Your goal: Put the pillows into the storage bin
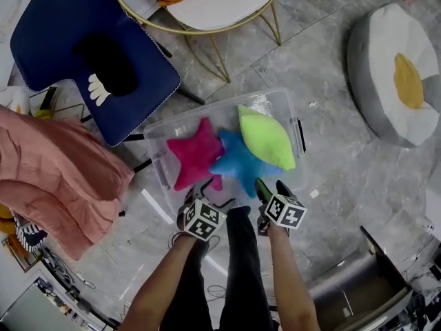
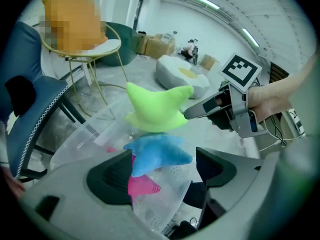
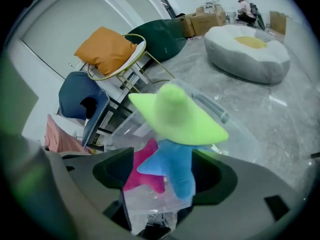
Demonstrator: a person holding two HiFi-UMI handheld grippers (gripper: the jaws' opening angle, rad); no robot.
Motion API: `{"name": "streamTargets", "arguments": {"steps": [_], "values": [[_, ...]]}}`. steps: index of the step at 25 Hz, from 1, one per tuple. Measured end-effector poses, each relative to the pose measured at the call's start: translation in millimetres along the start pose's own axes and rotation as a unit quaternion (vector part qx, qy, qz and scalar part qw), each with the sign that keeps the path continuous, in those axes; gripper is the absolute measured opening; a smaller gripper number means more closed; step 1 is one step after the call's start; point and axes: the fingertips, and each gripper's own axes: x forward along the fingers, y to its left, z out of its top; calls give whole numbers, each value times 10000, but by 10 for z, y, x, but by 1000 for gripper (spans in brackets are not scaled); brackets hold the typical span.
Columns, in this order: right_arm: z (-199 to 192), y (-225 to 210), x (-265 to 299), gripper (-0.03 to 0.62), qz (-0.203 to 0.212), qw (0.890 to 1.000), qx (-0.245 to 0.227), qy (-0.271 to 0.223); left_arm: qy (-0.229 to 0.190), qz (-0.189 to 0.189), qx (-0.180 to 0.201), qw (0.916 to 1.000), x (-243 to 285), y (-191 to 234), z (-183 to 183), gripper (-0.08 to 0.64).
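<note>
Over the near rim of the storage bin (image 1: pixel 207 109), I am holding the left tool (image 1: pixel 198 193) and the right tool (image 1: pixel 273 188) side by side, both with jaws spread and pinching nothing. Just beyond them, three plush pillows are lying inside the clear bin on the floor (image 1: pixel 331 178): a pink star (image 1: pixel 193 154), a blue star (image 1: pixel 238 163) overlapping it, and a green pillow (image 1: pixel 265 138) resting on top. I am judging them light, soft and squashy, best pinched by a pointed arm.

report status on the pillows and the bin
Left gripper, right gripper open, empty, over the near rim. Pink star-shaped plush pillow, blue star pillow, lime-green star pillow all inside the clear plastic storage bin. Nothing blocking.
</note>
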Motion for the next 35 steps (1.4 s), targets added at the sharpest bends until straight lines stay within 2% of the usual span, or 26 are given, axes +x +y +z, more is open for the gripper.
{"name": "streamTargets", "arguments": {"steps": [3,7,11,14,18,23,28,35], "values": [[-195,85,-125,347,25,10000,-1,-39,-141,-37,-111,9998,-95,-59,-159,400],[-490,259,-308,339,9,9999,-156,-49,-351,-53,-518,9980,-287,-46,-486,400],[-860,606,-574,341,66,9977,-670,54,-517,51,-824,9952,-683,2,-895,400],[-1036,859,-783,340,58,9950,-994,-48,-769,75,-1010,9919,-1052,57,-1042,400],[-1102,1301,-1024,339,130,9903,-1360,-247,-1151,257,-1146,9864,-1523,280,-1189,400],[-1239,2011,-1550,339,250,9768,-2069,-491,-1510,370,-1124,9814,-2341,320,-1339,400],[-1441,2639,-2075,341,332,9689,-2342,-731,-1919,542,-1220,9723,-3229,323,-1557,400],[-1614,3160,-2660,340,440,9616,-2498,-1048,-2291,833,-1699,9548,-4064,294,-1908,400]]}}
